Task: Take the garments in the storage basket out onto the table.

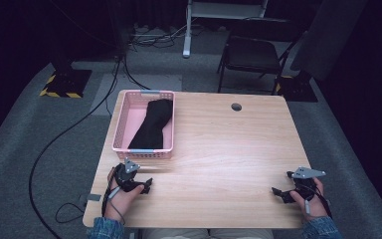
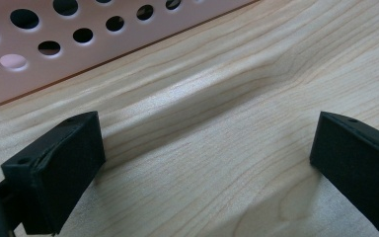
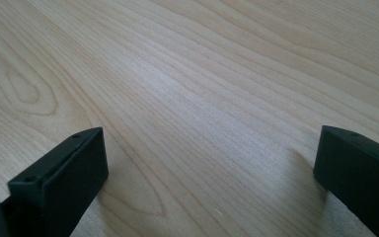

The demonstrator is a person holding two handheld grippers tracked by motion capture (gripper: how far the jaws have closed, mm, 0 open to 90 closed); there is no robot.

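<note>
Grippers at rest on a wooden table (image 1: pixel 219 149), nothing yet in hand. Left gripper (image 1: pixel 146 186): held near the front-left edge, just short of the pink perforated basket (image 1: pixel 122 122); jaws spread wide and empty, the basket's holed wall (image 2: pixel 54 44) seen beyond them. Right gripper (image 1: pixel 280 193): held near the front-right edge, well apart from the basket; jaws likewise wide, bare wood between them. Black cloth (image 1: pixel 151 124): laid lengthwise inside the basket, untouched. Step judged: start, before any reach. Next move judged: the left gripper to be carried over the basket rim and closed on the cloth's near end.
</note>
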